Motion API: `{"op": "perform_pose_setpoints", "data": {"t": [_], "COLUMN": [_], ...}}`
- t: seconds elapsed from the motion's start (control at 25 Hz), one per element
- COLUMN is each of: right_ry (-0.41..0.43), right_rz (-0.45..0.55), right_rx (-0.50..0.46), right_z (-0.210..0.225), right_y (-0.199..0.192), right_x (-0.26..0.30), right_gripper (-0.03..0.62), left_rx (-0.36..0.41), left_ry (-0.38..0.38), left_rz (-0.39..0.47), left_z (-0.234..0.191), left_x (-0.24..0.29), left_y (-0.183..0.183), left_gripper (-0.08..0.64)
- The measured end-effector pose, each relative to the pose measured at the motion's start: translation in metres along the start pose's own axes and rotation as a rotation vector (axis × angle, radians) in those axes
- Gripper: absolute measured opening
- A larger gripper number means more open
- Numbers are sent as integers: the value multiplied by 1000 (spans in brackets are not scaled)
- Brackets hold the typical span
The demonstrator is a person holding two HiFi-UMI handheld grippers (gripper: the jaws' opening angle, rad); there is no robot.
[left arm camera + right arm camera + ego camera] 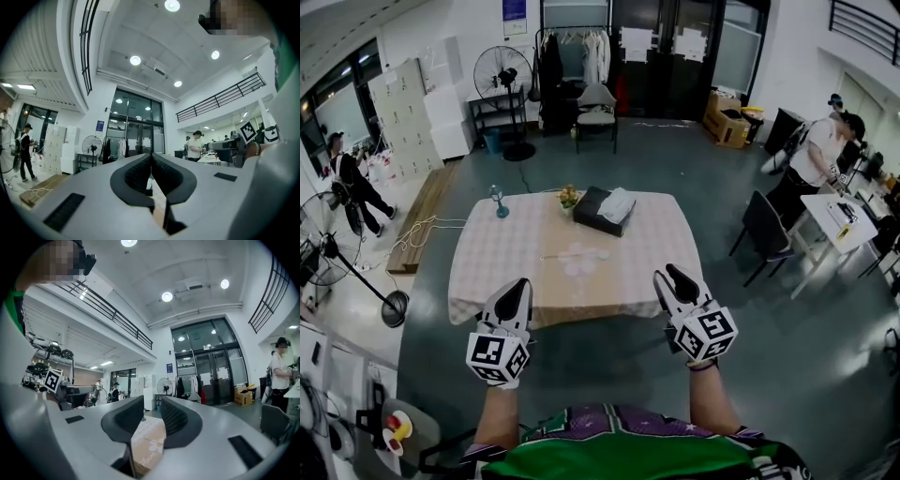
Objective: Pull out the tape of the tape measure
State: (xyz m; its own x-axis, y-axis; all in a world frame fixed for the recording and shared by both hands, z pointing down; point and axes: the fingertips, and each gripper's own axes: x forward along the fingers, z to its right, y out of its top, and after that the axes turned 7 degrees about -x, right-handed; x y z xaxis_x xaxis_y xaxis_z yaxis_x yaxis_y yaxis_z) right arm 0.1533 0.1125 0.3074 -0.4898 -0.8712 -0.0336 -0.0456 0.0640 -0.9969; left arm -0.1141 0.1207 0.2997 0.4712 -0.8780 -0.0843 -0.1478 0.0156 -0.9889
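Both grippers are held level in front of the near edge of a table (487,272) covered with a pale checked cloth. My left gripper (519,286) is shut, its pads meeting at the tips with nothing between them (151,157). My right gripper (673,275) stands open by a narrow gap, and only the flower-print cloth (150,437) shows through it. Neither gripper touches anything. I cannot make out a tape measure for certain. A thin pale strip (555,257) lies on the cloth near the middle of the table.
A black box (598,212) with a white cloth on it stands at the table's far side, a small yellow-green thing (569,197) beside it and a blue item (499,202) at the far left corner. Floor fans (502,75) stand around, a chair (764,234) is at the right, and people (814,155) work at the sides.
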Motion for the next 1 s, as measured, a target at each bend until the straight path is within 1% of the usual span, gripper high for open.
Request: {"op": "perform_pose_setpoints", "data": {"t": [0.24, 0.48, 0.68, 0.84, 1.0], "right_ry": [-15, -18, -19, -18, -22], "right_rz": [3, 24, 39, 40, 41], "right_rx": [15, 16, 23, 19, 23], "right_z": [-2, -6, -10, -13, -11], "right_y": [-1, 6, 9, 11, 12], "right_x": [-2, 0, -2, 0, -1], "right_gripper": [87, 57, 31, 25, 21], "left_rx": [-1, -20, -32, -34, -22], "left_ry": [-4, -11, 7, 7, 9], "left_rz": [14, 26, 31, 33, 32], "left_z": [0, 0, -5, -8, -4], "left_x": [-7, -11, -16, -16, -14], "left_y": [3, 6, 8, 10, 9], "left_gripper": [21, 23, 23, 23, 23]}}
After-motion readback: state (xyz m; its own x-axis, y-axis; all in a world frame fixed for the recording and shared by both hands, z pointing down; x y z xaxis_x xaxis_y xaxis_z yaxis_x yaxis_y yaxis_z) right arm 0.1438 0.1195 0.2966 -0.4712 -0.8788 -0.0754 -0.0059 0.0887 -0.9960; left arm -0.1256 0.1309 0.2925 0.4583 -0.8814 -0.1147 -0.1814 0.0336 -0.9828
